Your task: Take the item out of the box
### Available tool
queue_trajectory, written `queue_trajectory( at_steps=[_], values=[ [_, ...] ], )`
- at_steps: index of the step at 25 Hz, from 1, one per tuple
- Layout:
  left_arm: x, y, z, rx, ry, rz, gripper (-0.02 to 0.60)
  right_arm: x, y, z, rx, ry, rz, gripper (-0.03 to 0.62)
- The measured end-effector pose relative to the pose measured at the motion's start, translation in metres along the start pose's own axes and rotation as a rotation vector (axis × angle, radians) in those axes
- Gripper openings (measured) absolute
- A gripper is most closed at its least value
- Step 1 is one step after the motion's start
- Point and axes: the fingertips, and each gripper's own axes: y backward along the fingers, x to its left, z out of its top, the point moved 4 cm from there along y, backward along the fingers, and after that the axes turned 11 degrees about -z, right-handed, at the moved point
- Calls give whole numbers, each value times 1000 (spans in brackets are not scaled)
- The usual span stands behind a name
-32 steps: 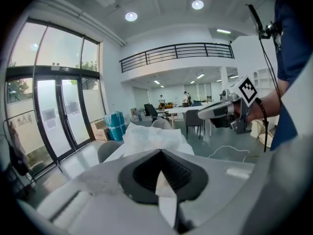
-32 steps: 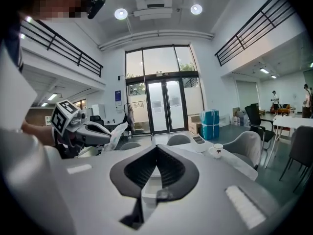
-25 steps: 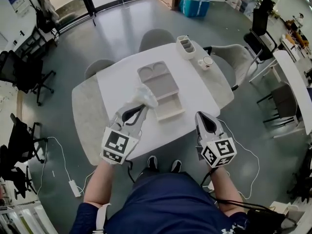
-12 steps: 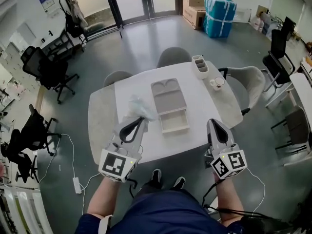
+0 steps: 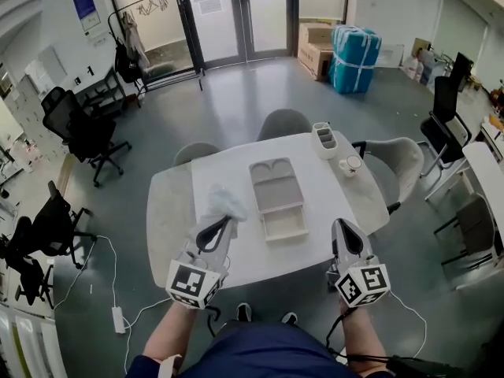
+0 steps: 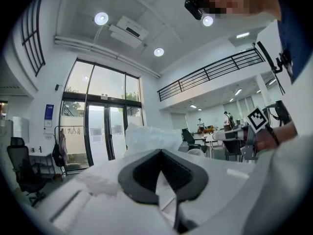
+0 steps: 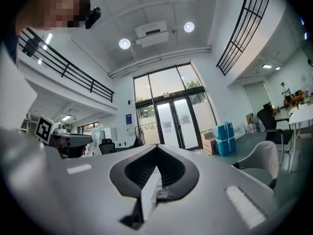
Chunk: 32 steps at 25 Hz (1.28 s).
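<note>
An open grey box (image 5: 276,196) lies on the white table (image 5: 236,252), its lid part far and its shallow base (image 5: 284,225) near. My left gripper (image 5: 221,221) is shut on a crumpled clear plastic bag (image 5: 225,202), held over the table left of the box. In the left gripper view the bag (image 6: 151,135) bulges just past the closed tips of that gripper (image 6: 160,152). My right gripper (image 5: 344,226) hovers at the table's near right edge, shut with nothing in it. In the right gripper view the right gripper (image 7: 156,149) points across the room at the glass doors.
A white divided holder (image 5: 324,140) and a cup (image 5: 348,165) stand at the table's far right. Grey chairs (image 5: 283,122) ring the table, one on the right (image 5: 394,166). Black office chairs (image 5: 79,128) stand at left. A power strip (image 5: 118,318) and cable lie on the floor.
The head view has tipped up and shows more of the room. Both grippers sit lower in the picture, nearer the person. The bag stays in the left gripper.
</note>
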Motion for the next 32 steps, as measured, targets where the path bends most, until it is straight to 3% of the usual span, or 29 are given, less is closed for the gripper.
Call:
queue_trajectory(
  at_steps=[7, 14, 20, 32],
  values=[
    [38, 10, -19, 13, 17, -5, 2, 11, -4, 5, -17, 34, -72, 2],
    [50, 17, -22, -13, 28, -42, 2, 28, -1, 16, -72, 71, -98, 2],
    [62, 20, -28, 3, 26, -47, 2, 29, -2, 8, -41, 87, -137, 2],
    [67, 19, -26, -4, 27, -50, 2, 40, -9, 7, -38, 98, -115, 2]
  ],
)
